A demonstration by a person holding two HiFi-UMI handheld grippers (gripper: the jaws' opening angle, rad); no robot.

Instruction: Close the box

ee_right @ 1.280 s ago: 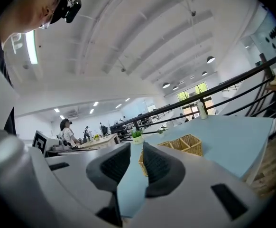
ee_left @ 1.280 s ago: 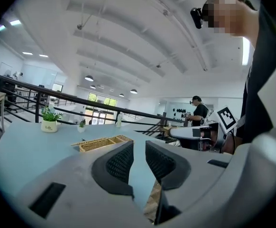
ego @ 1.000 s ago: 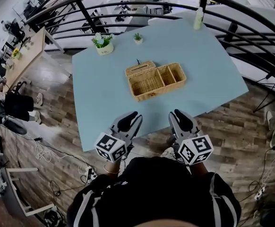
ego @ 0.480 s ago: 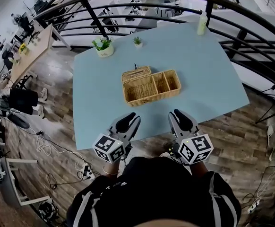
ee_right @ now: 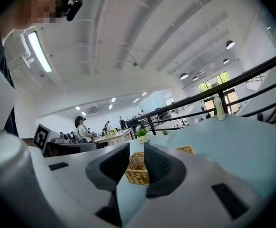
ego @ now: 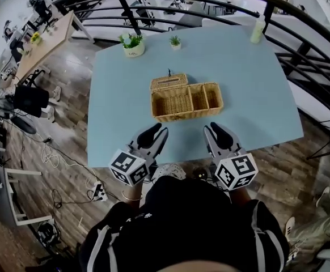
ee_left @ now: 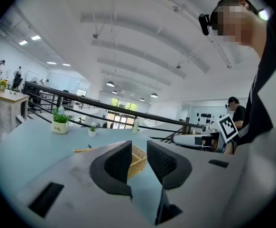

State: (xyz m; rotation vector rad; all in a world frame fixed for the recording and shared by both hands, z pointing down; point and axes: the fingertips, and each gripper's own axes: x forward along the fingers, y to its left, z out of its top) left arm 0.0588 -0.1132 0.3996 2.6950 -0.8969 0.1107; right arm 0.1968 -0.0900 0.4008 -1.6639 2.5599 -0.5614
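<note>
Box (ego: 185, 101) lies ahead, between the two claws, long axis crosswise; its raised lid (ego: 169, 82) is nearer the left claw (ego: 156, 132), jaws just been opening, nothing between them. Right claw (ego: 218, 131) part open, empty.

Your head camera looks steeply down from high above the desk (ego: 119, 95). It puts the wicker box (ego: 186, 99) mid-frame, with the left gripper (ego: 157, 132) and right gripper (ego: 215, 131) in the lower half. Each gripper camera rides low at the desk's near edge, facing almost level past its own fingers (ee_left: 118, 163). Both share the box, centred and well ahead.
</note>
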